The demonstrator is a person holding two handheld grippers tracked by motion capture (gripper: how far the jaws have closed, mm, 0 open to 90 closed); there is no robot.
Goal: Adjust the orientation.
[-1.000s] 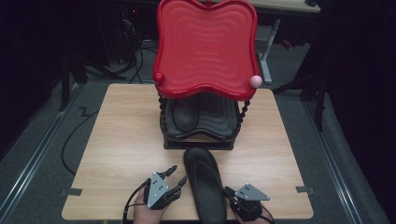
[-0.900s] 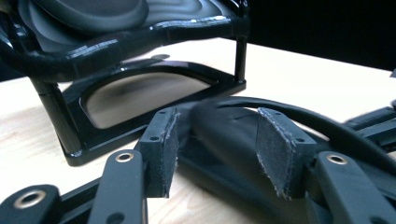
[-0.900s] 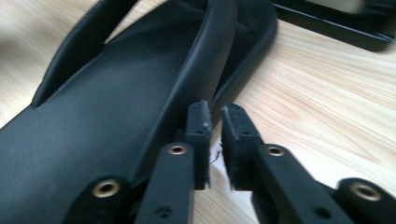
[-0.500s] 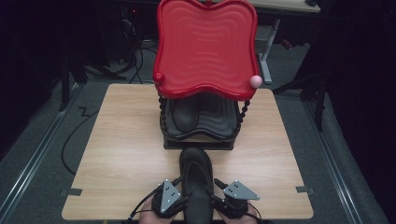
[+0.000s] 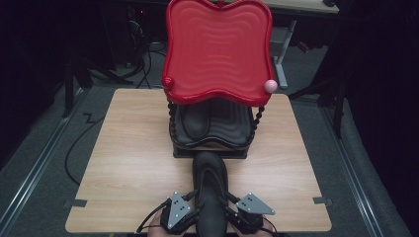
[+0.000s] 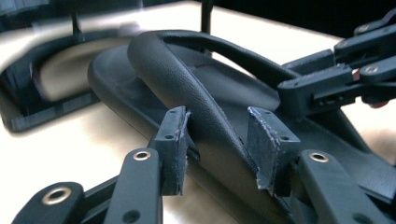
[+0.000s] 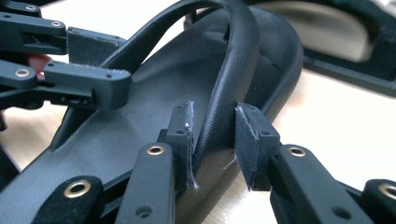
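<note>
A black flip-flop sandal [image 5: 210, 190] lies on the wooden table [image 5: 128, 148] near its front edge, toe toward the rack. My left gripper [image 5: 192, 198] reaches in from the sandal's left. Its jaws [image 6: 219, 135] straddle one strap [image 6: 187, 88]: they have just been closing, and a slim gap still shows at one pad. My right gripper [image 5: 229, 200] comes in from the other side. Its jaws [image 7: 212, 130] straddle the other strap [image 7: 233, 70]; they too have just been closing, without a clear pinch. Each gripper's view also shows the other gripper across the sole.
Just beyond the sandal's toe stands a rack with a tilted red tray [image 5: 217, 49] on top and a black lower tray [image 5: 232, 123] holding a second dark sandal [image 5: 195, 121]. A pink ball [image 5: 270, 85] sits at the red tray's right corner. Cables lie on the floor at the left.
Both grippers have moved inward from beside the sandal's heel onto its straps. The sandal has straightened and now points at the rack.
</note>
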